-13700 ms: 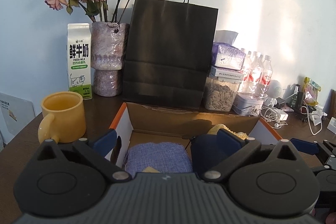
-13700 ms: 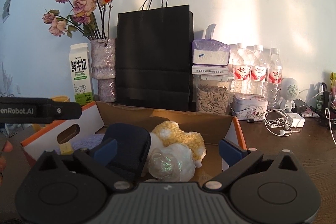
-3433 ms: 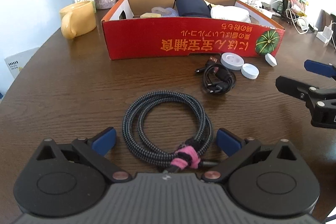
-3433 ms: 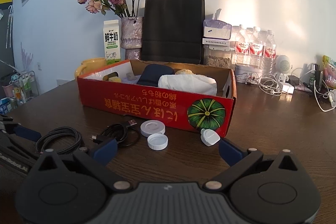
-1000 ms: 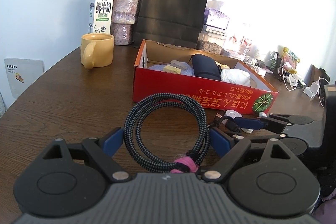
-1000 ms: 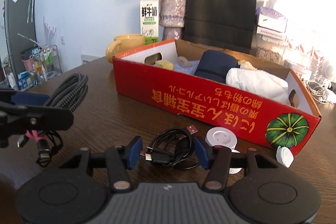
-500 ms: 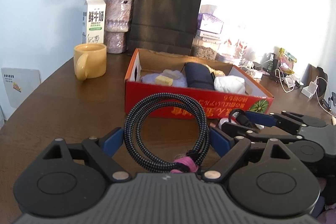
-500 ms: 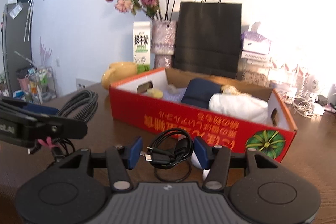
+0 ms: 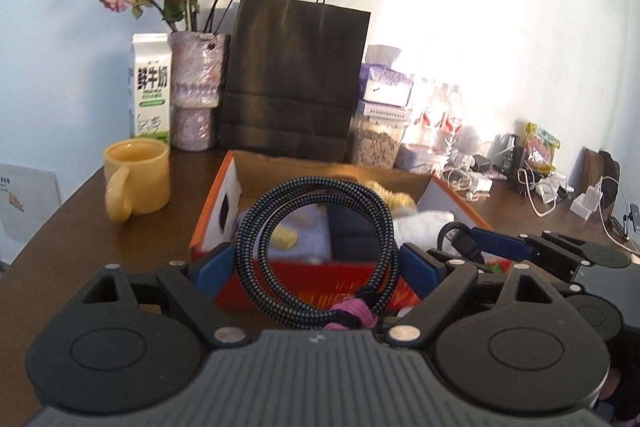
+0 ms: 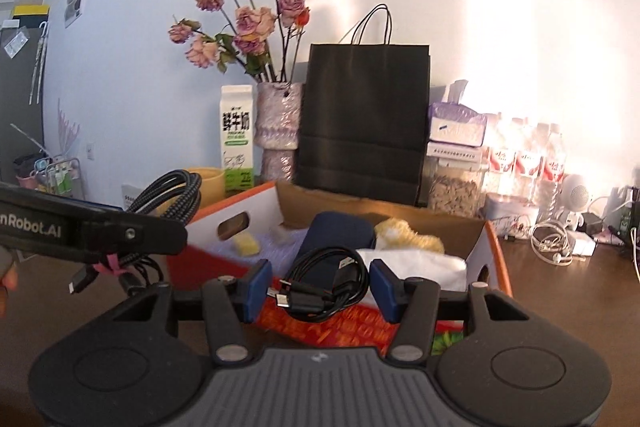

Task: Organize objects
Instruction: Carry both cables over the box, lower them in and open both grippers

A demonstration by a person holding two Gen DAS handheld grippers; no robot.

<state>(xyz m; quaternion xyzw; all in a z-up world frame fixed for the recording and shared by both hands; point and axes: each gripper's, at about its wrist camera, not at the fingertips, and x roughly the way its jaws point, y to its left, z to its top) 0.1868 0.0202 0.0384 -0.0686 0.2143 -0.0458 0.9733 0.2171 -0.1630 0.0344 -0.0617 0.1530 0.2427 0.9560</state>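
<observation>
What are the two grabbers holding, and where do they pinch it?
Left gripper squeezes the braided cable coil across its sides; right gripper squeezes the black cable bundle likewise.

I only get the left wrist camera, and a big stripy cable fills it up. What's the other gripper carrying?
Observer: The right gripper is shut on a small black cable, coiled up, with its plugs sticking out.
Child: Is anything yellow in the box besides the fluffy thing?
Observer: Yes, a little yellow block lies near the box's left end, by the handle hole.
Child: What's dangling under my stripy cable?
Observer: Its plug hangs below the left gripper, under the pink tie on the stripy cable.
</observation>
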